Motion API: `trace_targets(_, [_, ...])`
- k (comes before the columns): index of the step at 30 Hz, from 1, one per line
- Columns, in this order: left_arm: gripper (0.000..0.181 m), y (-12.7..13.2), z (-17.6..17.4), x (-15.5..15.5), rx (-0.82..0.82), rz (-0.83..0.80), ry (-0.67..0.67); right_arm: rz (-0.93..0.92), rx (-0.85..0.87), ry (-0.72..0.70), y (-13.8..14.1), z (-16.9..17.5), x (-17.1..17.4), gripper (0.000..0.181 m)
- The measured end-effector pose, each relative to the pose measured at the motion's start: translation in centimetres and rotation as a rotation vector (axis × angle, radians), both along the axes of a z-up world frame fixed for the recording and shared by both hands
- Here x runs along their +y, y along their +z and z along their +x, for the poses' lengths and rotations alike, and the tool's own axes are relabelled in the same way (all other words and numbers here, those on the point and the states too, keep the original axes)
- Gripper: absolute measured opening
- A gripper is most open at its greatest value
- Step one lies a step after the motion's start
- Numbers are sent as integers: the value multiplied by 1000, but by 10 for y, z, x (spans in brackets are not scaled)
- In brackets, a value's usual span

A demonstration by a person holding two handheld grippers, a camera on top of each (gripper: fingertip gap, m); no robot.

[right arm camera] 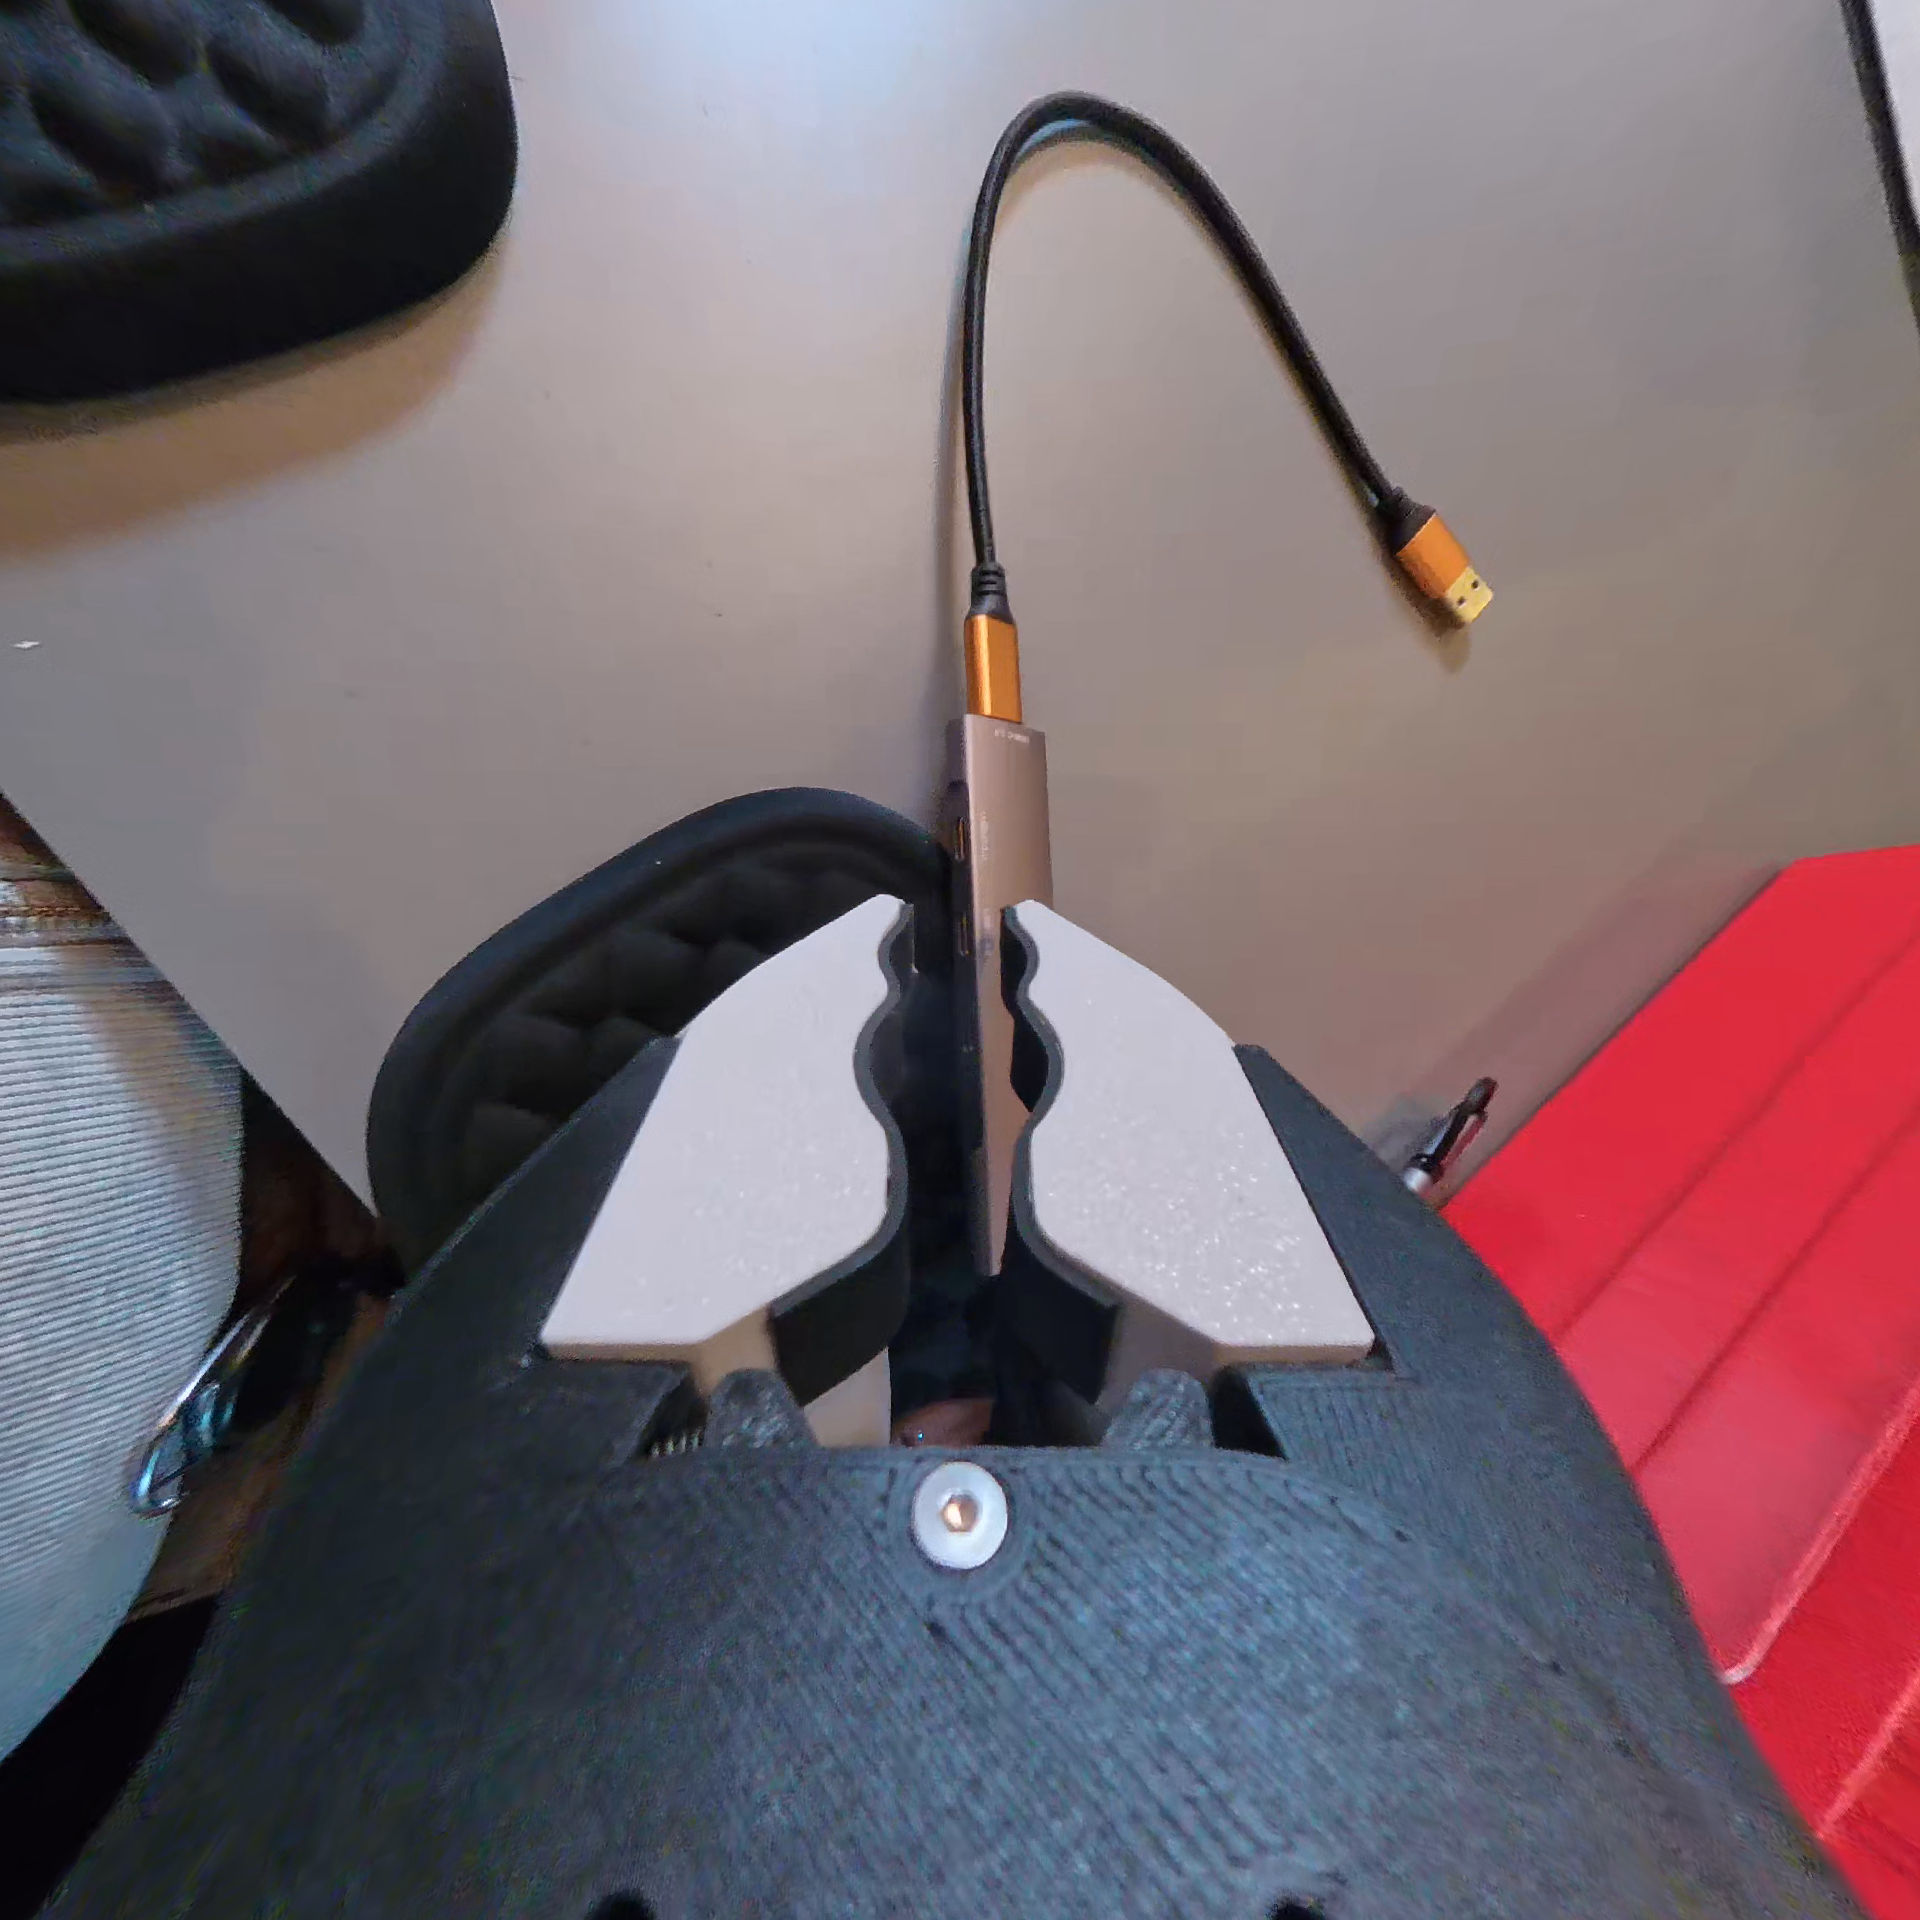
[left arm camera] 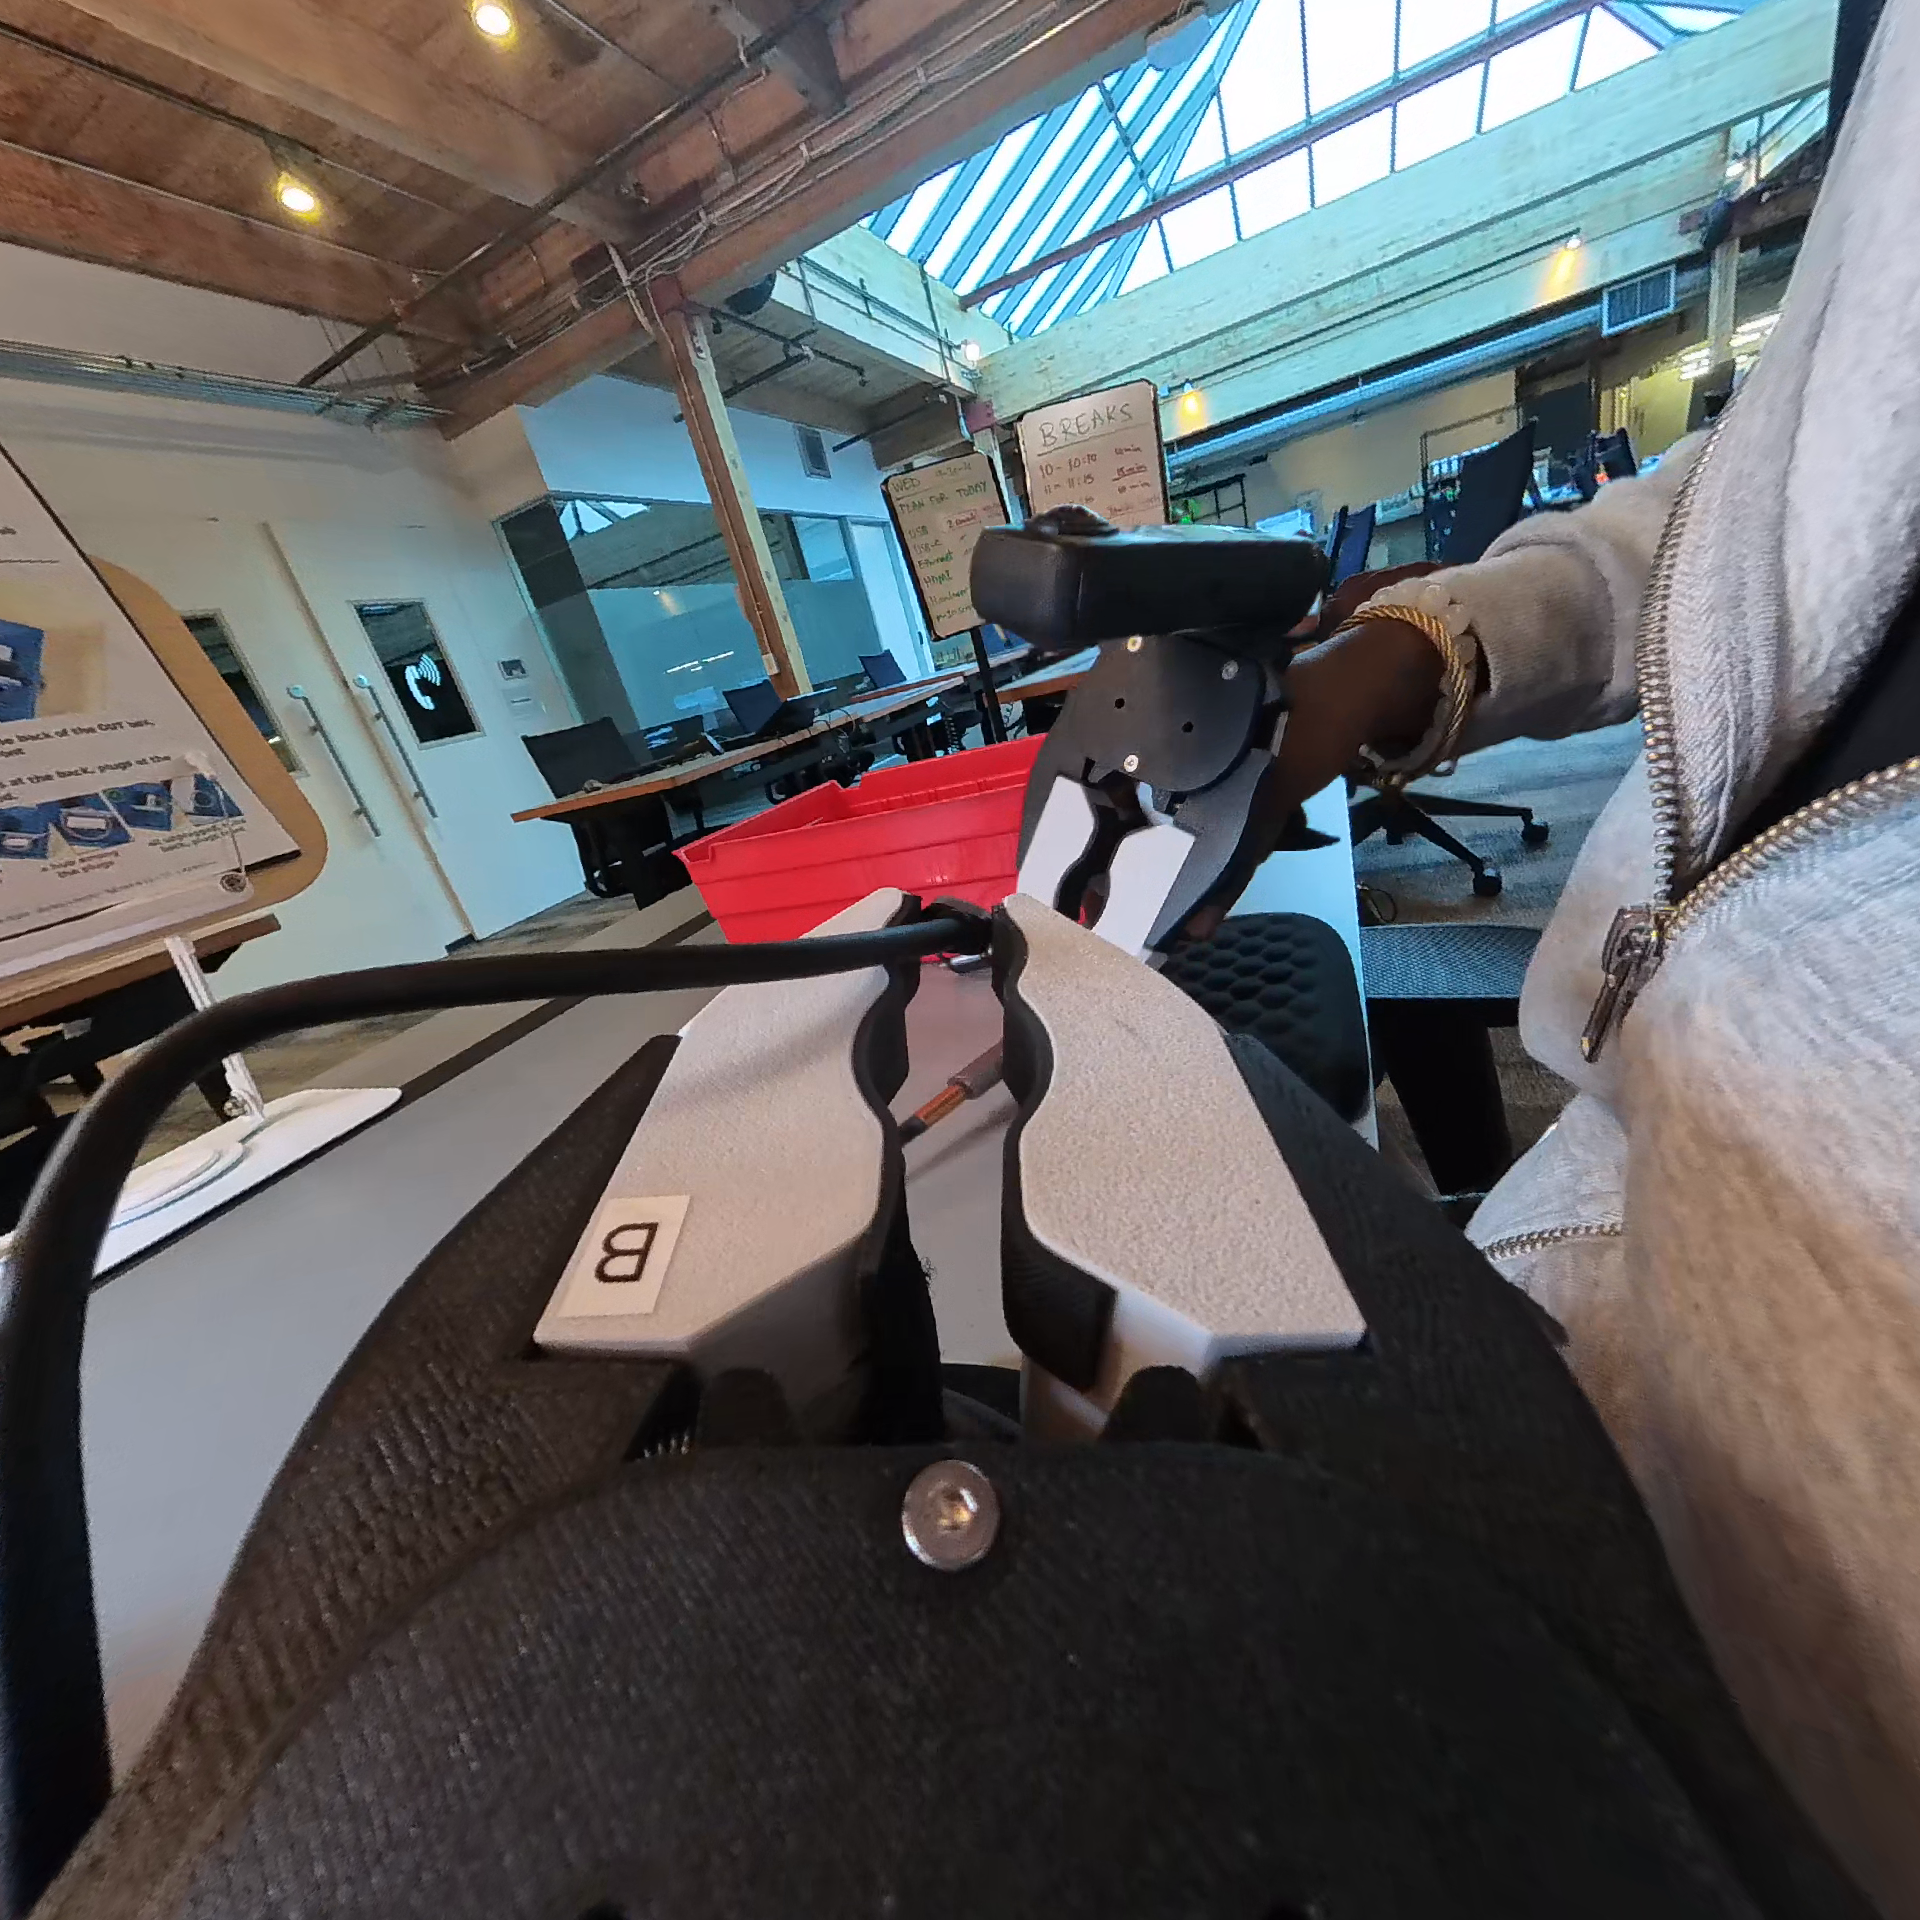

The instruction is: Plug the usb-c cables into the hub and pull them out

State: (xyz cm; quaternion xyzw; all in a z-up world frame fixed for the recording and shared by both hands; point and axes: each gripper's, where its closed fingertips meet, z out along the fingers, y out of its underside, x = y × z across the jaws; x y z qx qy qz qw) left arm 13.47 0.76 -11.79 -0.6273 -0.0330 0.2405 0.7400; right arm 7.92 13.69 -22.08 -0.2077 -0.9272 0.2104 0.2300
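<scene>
My left gripper (left arm camera: pixel 956 920) is shut on a black cable (left arm camera: pixel 520 982) at its fingertips. The cable runs left and loops down, and its plug end is hidden between the pads. My right gripper (right arm camera: pixel 956 914) is shut on the grey hub (right arm camera: pixel 1003 821), held on edge over the grey table (right arm camera: pixel 1351 312). The side ports I can see on the hub look empty. The hub's own braided lead (right arm camera: pixel 1226 239) curves away to an orange plug (right arm camera: pixel 1439 571) lying on the table. In the left wrist view the right gripper (left arm camera: pixel 1117 883) points down just beyond my left fingertips, held by a hand.
A red bin (right arm camera: pixel 1714 1299) stands right of the hub and also shows in the left wrist view (left arm camera: pixel 862 852). Black padded rests lie at the upper left (right arm camera: pixel 208 177) and under the left finger (right arm camera: pixel 623 987). An instruction board on a stand (left arm camera: pixel 135 790) is at the left. A person's grey jacket (left arm camera: pixel 1714 935) is close on the right. One gripper's finger ends stand about 20 cm off the other's.
</scene>
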Motion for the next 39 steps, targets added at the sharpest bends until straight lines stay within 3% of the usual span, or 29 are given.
trace_targets(10, [13, 1, -1, -2, -7, 16, -4, -87, -162, -27, 6, -3, 10, 16])
trace_targets(13, [13, 1, 0, -1, -6, 10, -5, -175, -445, -104, 1, 5, 16, 51])
trace_targets(15, [13, 1, 0, 0, -4, 7, -5, -317, -669, -183, 1, 12, 8, 60])
trace_targets(19, [13, 0, 0, 0, 4, 1, -3, -446, -827, -246, 0, 8, 11, 49])
trace_targets(22, [13, 0, 1, 0, 4, 4, -6, -546, -900, -286, -7, 3, 18, 24])
trace_targets(24, [13, 1, 1, 0, 4, 6, -7, -611, -925, -271, -9, 3, 17, 22])
trace_targets(28, [13, 0, 0, 1, 7, 3, -2, -526, -731, -176, -7, 2, 16, 15])
trace_targets(35, [13, 2, 0, 0, 16, 17, 2, 236, 214, 202, 1, 21, 13, 15])
trace_targets(39, [13, 3, 2, -1, 30, 19, 10, 240, 293, 246, 2, 34, 9, 14])
